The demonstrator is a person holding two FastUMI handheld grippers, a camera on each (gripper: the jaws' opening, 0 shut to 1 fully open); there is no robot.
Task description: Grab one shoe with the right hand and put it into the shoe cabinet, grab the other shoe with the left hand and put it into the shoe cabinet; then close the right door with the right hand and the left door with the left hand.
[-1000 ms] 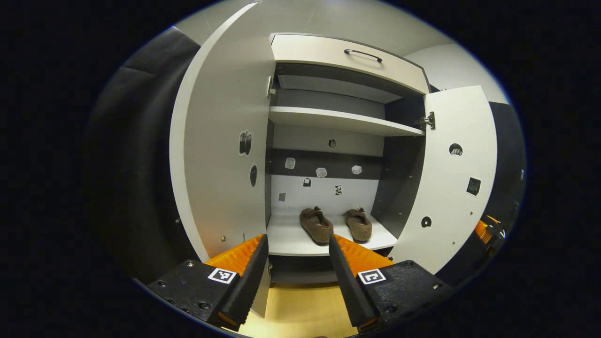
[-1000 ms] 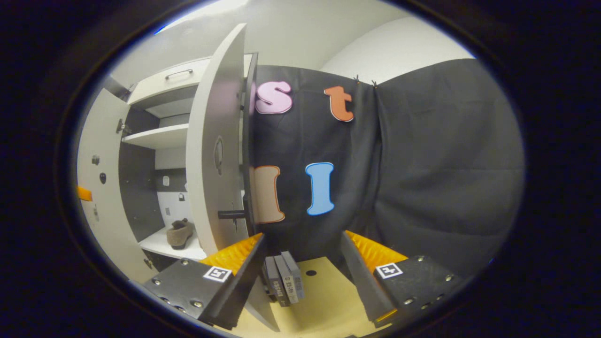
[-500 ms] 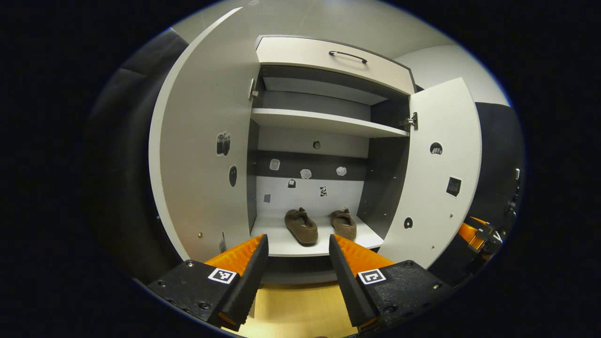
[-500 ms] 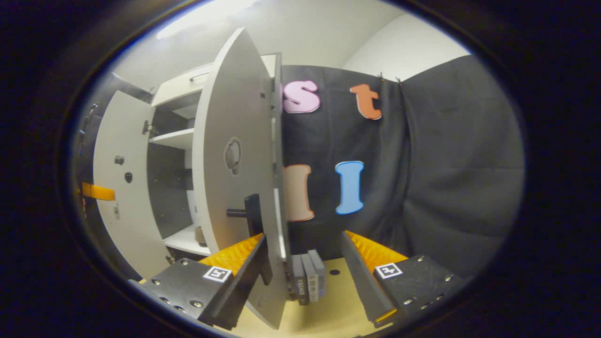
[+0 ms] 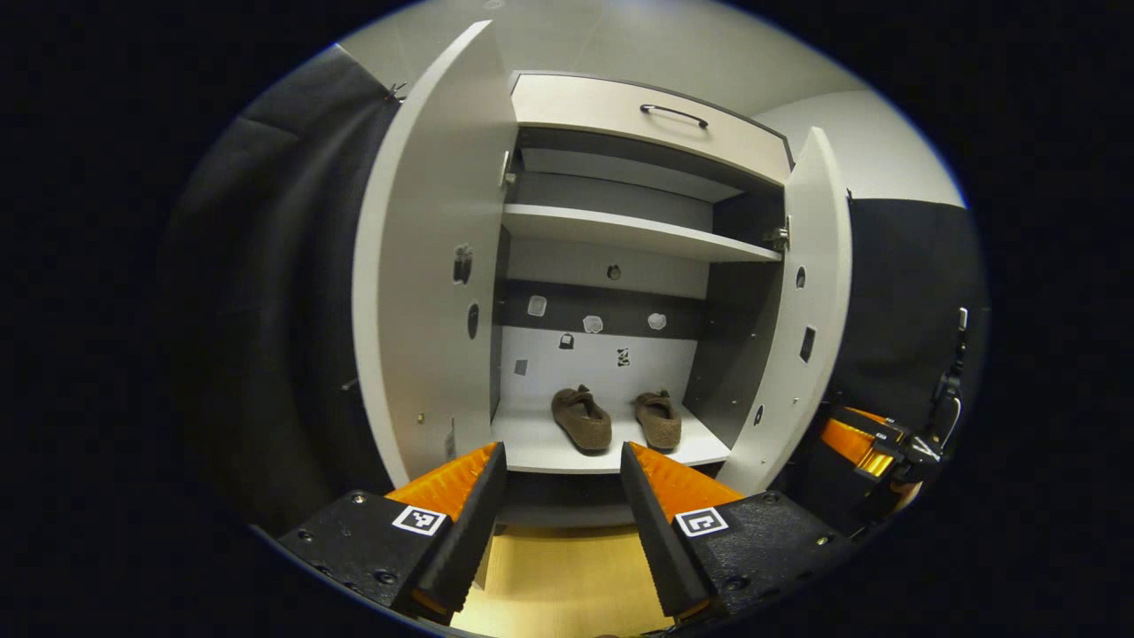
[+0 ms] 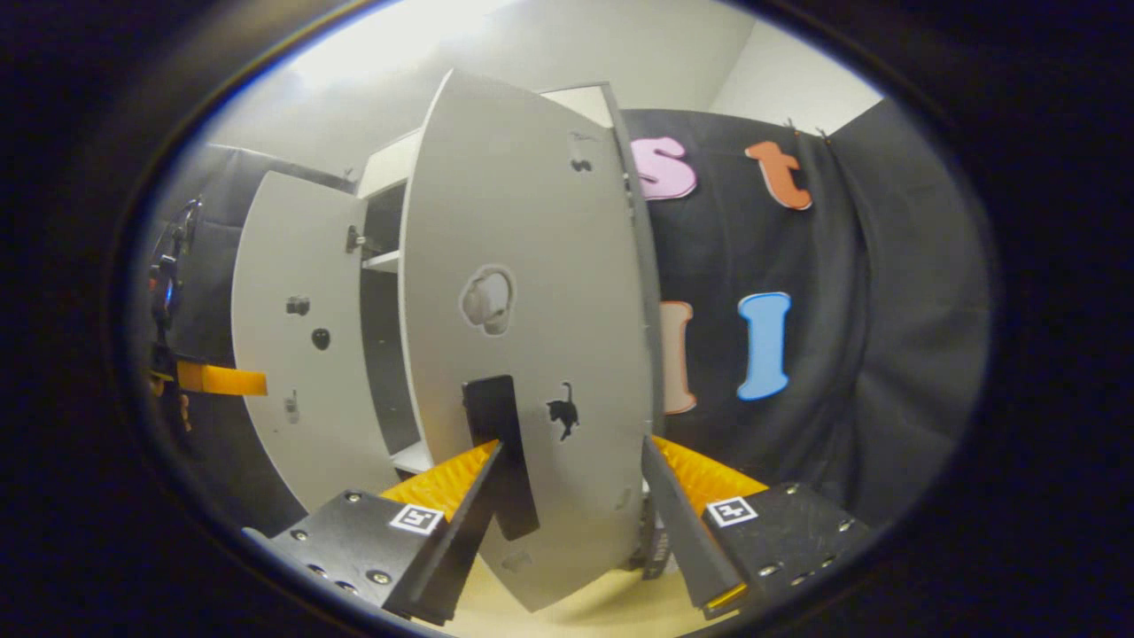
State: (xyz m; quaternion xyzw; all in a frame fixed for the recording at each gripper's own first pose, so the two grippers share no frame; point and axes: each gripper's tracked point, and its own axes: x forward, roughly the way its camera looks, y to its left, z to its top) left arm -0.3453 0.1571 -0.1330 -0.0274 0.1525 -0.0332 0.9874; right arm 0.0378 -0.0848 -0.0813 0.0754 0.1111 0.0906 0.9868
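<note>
R door (image 6: 532, 354) judged stiff, light; best pushed near handle (image 6: 496, 443). Both grippers (image 6: 567, 523) (image 5: 563, 523) were held open, empty.

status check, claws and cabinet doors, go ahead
Both claws open, empty: left claw, right claw. Both shoes on bottom shelf. Right door partly swung in, right claw at its handle; left door wide open. Nothing blocking.

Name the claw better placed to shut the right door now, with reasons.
Right. The right claw is open, close against the right door beside its handle. The left claw faces both shoes instead.
</note>
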